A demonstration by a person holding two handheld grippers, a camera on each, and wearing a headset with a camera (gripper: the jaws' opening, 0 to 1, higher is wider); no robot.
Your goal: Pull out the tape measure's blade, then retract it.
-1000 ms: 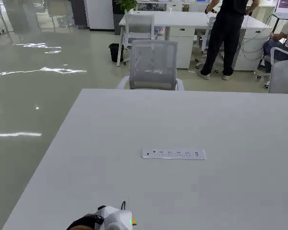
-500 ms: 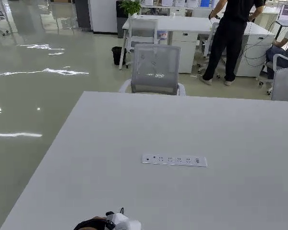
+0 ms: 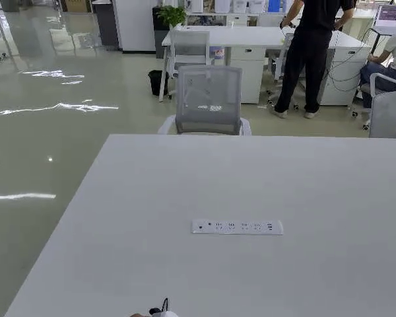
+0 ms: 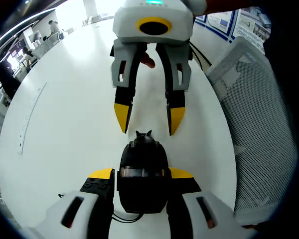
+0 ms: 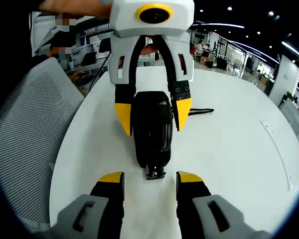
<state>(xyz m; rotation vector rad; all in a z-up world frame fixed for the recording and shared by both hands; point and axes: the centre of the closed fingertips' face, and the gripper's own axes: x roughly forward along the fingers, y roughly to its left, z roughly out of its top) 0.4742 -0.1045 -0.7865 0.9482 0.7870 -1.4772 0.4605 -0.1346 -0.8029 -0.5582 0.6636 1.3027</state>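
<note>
Two tongs: they face each other tip to tip, low over the white flat bench [image 3: 119, 251].
Left tongs [image 4: 142, 173]: clenched on the black plastic tape measure [image 4: 142, 186], with a yellow tip pressed on each side of its case.
Right tongs [image 5: 150, 178]: released, with the yellow tips spread on either side of the small metal end tab [image 5: 154, 173] and bare bench showing between each tip and the tab.
Tape measure: held in the left tongs just above the bench, with its mouth turned toward the right tongs. Of the blade, just the tab pokes out of the case.
Strap: a thin black cord [image 5: 202, 110] trails from the case and lies on the bench just beside it.
Power strip: a long white socket bar [image 3: 237, 227] lies flat mid-bench, well apart from the tongs.
Chairs: a grey mesh-backed chair [image 3: 208, 99] stands at the far side of the bench. A pale mesh chair back [image 4: 259, 124] stands close beside the tongs.
Room: a glossy pale floor [image 3: 53, 132] runs to the left of the bench. A person in black clothes [image 3: 310, 53] stands at a white desk [image 3: 251, 30] beyond.
</note>
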